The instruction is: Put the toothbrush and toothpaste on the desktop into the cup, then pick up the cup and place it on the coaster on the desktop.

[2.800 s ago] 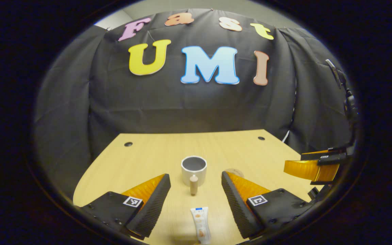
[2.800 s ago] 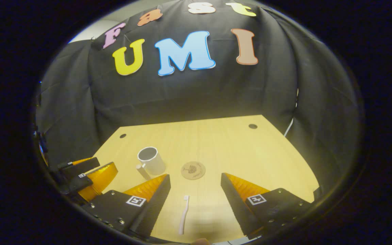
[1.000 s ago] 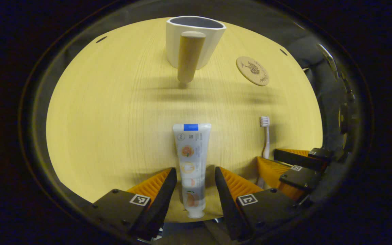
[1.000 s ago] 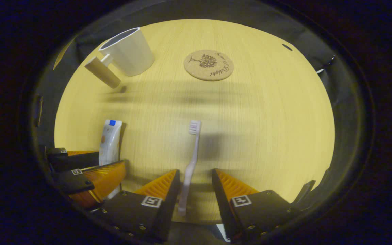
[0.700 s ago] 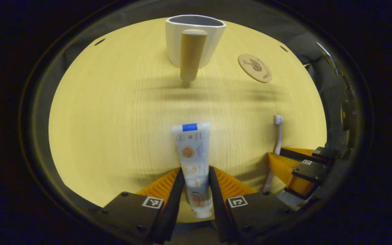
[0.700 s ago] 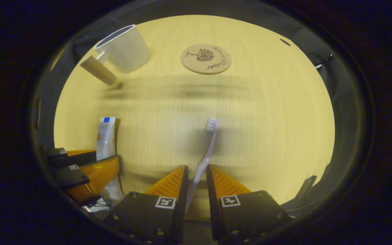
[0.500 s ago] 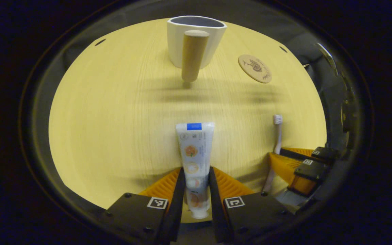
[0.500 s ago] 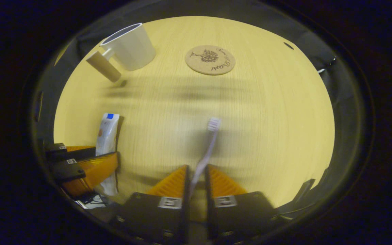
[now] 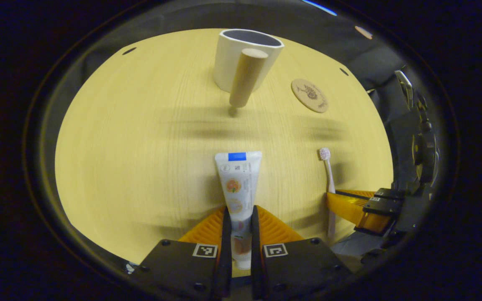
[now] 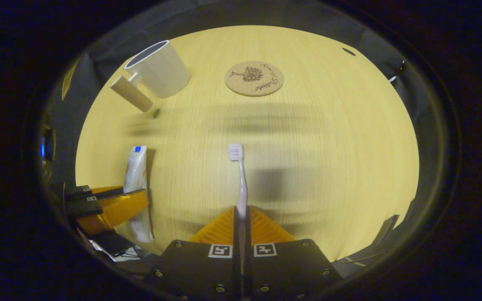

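My left gripper [image 9: 238, 217] is shut on the lower part of the white toothpaste tube [image 9: 237, 179], whose flat blue-marked end points away from me. In the right gripper view, the right gripper [image 10: 241, 215] is shut on the handle of the pale toothbrush [image 10: 239, 175], bristles pointing forward. The white cup [image 9: 247, 58] with its wooden peg handle [image 9: 246, 77] stands upright at the far side of the desktop, seen also as the cup [image 10: 159, 69] at upper left. The round cork coaster [image 10: 254, 78] lies to its right, and shows as the coaster [image 9: 309, 95] in the left gripper view.
The light wooden desktop [image 10: 329, 146] has small dark holes near its far corners [image 10: 348, 52]. The other gripper [image 9: 362, 207] with the toothbrush [image 9: 328, 179] sits at right in the left gripper view; the left one [image 10: 107, 207] with the tube [image 10: 135, 184] at left in the right view.
Both grippers came down from above the desk and closed: the left on the toothpaste, the right on the toothbrush. Over the last half second the jaws squeezed tighter and the toothbrush straightened.
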The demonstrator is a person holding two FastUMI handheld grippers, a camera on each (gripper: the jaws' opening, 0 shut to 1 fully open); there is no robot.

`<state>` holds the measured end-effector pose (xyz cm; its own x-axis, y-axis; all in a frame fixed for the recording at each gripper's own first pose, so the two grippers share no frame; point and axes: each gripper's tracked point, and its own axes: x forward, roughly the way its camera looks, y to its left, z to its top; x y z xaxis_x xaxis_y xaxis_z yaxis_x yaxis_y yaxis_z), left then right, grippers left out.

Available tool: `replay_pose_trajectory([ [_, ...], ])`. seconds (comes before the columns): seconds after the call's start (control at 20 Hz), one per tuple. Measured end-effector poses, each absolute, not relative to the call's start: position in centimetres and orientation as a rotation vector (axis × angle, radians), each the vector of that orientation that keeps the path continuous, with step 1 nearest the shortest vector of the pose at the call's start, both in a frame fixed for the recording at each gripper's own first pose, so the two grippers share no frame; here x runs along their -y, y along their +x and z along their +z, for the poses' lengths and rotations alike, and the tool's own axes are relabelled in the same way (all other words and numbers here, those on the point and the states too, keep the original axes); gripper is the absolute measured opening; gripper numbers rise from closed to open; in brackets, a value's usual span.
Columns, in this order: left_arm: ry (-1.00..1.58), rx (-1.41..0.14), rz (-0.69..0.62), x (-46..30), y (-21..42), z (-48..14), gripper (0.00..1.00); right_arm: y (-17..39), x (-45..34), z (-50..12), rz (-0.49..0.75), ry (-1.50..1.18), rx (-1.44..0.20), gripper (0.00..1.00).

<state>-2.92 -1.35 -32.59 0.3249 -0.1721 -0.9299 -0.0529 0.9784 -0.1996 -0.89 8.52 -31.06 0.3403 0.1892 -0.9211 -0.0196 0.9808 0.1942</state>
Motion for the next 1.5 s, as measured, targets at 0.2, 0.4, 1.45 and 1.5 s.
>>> replay_pose_trajectory([
  [0.2,-0.24,-1.152,-0.043,0.3,-2.4,-31.5,0.26,0.1,-9.0,-29.2,0.171,0.243,-1.108,0.04],
  [0.4,-0.287,-1.046,-0.016,-1.0,-1.8,-29.5,0.25,1.6,-9.5,-26.2,0.202,0.317,-0.967,0.04],
  [1.45,-0.385,-0.295,-0.017,-5.9,12.8,-11.3,0.25,6.5,-10.7,-15.4,0.315,0.291,-0.543,0.04],
  [1.5,-0.398,-0.265,-0.026,-5.7,13.7,-10.5,0.25,6.4,-10.6,-15.2,0.311,0.295,-0.54,0.04],
])
